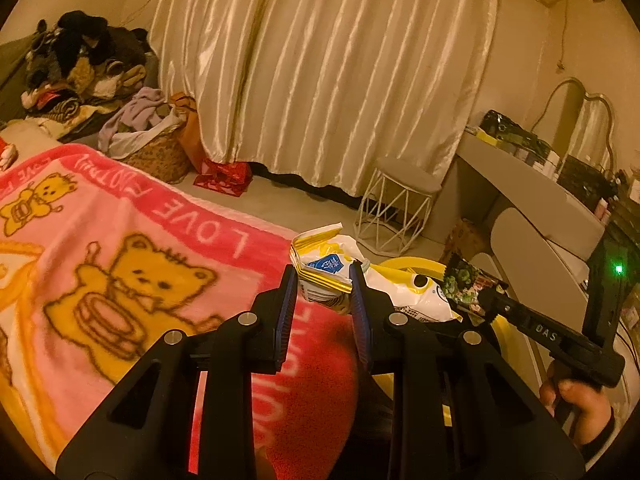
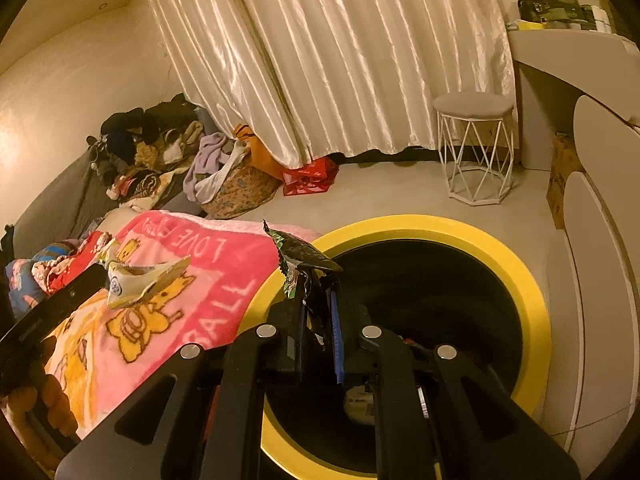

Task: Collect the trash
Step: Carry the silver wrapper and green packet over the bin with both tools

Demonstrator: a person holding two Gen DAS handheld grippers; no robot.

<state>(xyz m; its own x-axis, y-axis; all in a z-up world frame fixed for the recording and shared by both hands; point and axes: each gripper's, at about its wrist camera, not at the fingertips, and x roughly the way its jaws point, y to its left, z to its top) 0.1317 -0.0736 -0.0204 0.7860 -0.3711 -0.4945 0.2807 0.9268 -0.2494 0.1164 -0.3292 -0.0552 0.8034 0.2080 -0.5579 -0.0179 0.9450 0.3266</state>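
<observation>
My left gripper (image 1: 324,276) is shut on a crumpled white and yellow snack bag (image 1: 326,258), held above the edge of the pink bear blanket (image 1: 120,240). The same white bag (image 2: 140,278) shows at the left of the right wrist view. My right gripper (image 2: 316,280) is shut on a dark green foil wrapper (image 2: 300,258), raised over the yellow-rimmed bin (image 2: 520,276) with a black liner. In the left wrist view the right gripper (image 1: 486,300) and its green wrapper (image 1: 468,284) sit to the right, over the bin's yellow rim (image 1: 416,264). Some trash lies inside the bin.
A white wire stool (image 2: 476,152) stands on the floor by the cream curtain (image 2: 320,60). A laundry basket (image 2: 236,188), a red bag (image 2: 308,178) and a heap of clothes (image 2: 140,148) lie at the far left. A grey dressing table (image 1: 532,184) is at right.
</observation>
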